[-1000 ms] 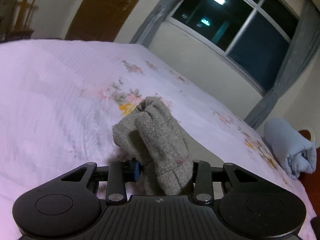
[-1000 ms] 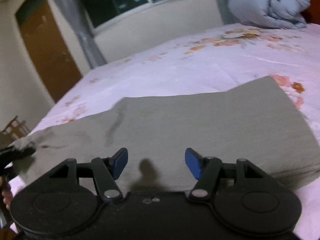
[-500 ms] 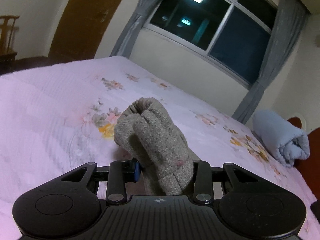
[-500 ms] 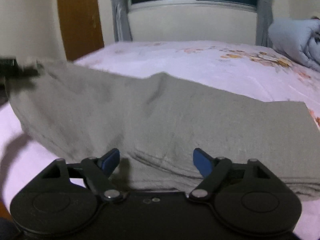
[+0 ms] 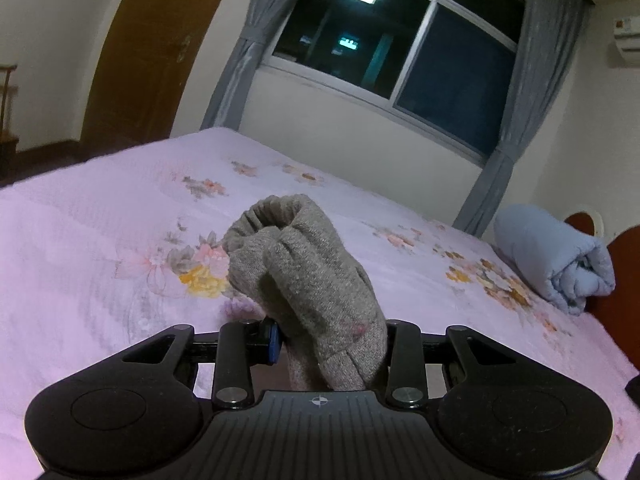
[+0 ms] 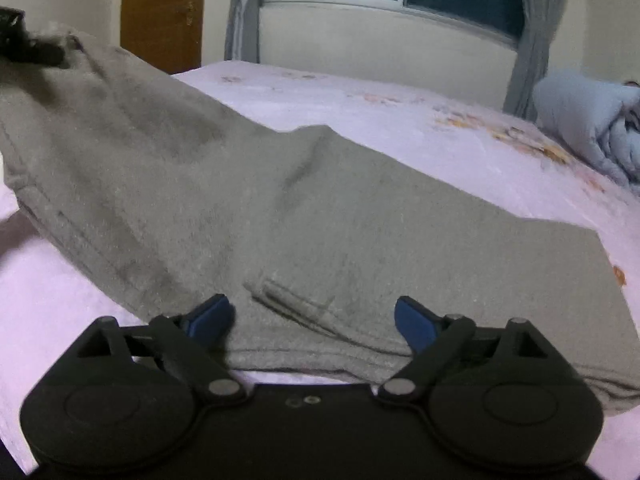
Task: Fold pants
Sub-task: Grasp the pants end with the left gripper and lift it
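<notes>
L gripper is pinching a bunched end of the grey pants, prob the cuff/leg end; cloth sticks up between the fingers and hides the R-side pad. In the R wrist view that end is raised at upper left, w/ the dark tip of the L gripper at it, and the fabric slopes down from there to the part lying flat on the pink floral bed. R gripper is spread wide, nothing in it, hovering low over the near edge of the flat part by a stitched seam/pocket line; can't tell if the pads touch the cloth. Progress, my read: pants look already doubled leg-on-leg lengthwise, since only one wide band shows, so 1st fold done. Crosswise fold is underway but not landed: lifted end not yet laid over the flat half. Left to do: carry end across, align edges, release, maybe smooth + one more fold. Rolled blue blanket sits at far side of bed, well apart from the pants.
</notes>
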`<state>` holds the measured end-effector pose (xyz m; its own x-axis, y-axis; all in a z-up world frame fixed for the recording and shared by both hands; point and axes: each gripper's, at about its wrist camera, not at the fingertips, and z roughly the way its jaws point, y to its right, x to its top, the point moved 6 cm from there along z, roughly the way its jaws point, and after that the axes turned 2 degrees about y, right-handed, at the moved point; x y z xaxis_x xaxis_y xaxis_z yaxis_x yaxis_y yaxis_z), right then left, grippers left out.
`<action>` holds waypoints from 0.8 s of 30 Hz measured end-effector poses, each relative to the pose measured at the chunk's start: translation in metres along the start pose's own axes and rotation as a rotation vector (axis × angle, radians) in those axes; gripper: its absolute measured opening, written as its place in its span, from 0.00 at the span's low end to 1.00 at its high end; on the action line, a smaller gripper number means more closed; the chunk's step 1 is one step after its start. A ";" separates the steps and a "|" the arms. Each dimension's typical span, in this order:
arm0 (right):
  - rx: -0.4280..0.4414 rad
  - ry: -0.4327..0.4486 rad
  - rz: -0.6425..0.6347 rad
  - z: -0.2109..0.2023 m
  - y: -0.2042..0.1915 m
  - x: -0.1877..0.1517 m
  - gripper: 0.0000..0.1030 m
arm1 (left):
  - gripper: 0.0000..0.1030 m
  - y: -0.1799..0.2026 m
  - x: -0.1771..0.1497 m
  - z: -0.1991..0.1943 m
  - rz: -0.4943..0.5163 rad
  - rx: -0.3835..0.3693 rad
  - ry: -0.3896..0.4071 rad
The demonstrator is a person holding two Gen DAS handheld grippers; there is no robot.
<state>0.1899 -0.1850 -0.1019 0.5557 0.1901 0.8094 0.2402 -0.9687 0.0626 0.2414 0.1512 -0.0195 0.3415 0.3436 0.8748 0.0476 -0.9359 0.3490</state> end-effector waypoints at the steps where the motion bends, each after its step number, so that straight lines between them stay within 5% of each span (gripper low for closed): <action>1: -0.005 0.015 0.024 -0.006 0.004 0.003 0.82 | 0.35 0.004 0.002 -0.003 0.016 0.001 0.006; 6: -0.016 0.122 0.119 -0.039 0.043 0.009 0.86 | 0.35 0.048 0.008 -0.016 0.155 -0.005 0.046; 14: -0.209 0.281 0.406 -0.109 0.205 -0.003 0.92 | 0.35 0.195 -0.025 -0.014 0.582 -0.013 0.076; 20: -0.291 0.308 0.493 -0.143 0.277 -0.028 0.94 | 0.35 0.338 -0.106 -0.008 0.894 -0.117 0.107; 24: -0.332 0.290 0.568 -0.149 0.305 -0.052 0.94 | 0.35 0.400 -0.204 0.010 1.082 -0.223 -0.019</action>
<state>0.1155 -0.5145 -0.0376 0.2782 -0.3628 0.8894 -0.3034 -0.9117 -0.2770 0.2002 -0.2943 -0.0611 0.1149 -0.6516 0.7498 -0.4550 -0.7055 -0.5434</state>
